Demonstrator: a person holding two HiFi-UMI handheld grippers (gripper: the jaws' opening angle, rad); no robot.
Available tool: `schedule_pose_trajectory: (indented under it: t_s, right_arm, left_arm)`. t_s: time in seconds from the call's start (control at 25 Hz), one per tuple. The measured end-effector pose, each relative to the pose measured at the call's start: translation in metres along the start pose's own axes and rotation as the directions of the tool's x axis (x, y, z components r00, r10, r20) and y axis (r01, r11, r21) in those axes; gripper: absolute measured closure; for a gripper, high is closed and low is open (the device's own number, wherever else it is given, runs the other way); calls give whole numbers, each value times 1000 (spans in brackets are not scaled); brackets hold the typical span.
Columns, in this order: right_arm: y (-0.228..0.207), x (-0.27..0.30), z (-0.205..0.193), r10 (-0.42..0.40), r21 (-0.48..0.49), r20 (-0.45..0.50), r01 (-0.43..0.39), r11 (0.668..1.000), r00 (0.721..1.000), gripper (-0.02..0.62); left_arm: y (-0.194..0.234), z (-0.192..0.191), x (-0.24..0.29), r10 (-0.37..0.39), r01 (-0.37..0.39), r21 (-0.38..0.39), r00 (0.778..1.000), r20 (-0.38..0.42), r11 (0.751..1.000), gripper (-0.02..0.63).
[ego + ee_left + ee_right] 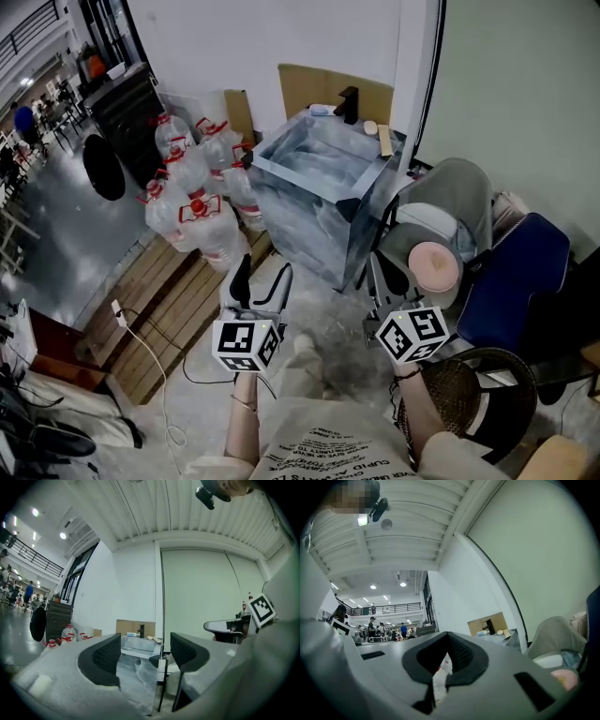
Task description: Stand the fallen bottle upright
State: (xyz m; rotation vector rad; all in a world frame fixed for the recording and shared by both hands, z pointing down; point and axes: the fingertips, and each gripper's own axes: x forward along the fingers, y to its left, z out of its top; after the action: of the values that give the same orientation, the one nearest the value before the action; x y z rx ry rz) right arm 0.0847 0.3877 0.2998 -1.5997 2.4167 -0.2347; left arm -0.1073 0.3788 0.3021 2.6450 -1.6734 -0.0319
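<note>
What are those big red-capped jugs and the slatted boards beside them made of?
Jugs: probably clear plastic, glossy, since you can see through their walls and they catch the light. Boards: apparently bare wood, matt, laid as brown slats with gaps between.

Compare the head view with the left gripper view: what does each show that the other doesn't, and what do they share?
Only the head view: the wooden pallet, the white cable on the floor, and the left tool seen from above. Only the left gripper view: the ribbed ceiling, the head-mounted camera, and that tool's jaws standing apart with nothing between them. Both: the water jugs, the wrapped sink block with its black faucet, and the cardboard behind it.
</note>
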Motion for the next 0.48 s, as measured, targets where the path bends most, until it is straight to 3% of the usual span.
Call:
schedule_pose_trajectory:
  t_s: [0.48]
  right_arm:
    - [-39,111,-20,-31,22,-27,31,999,999,591]
  left_arm:
    - [68,-16,98,-5,5,-16,1000,-25,1000,290]
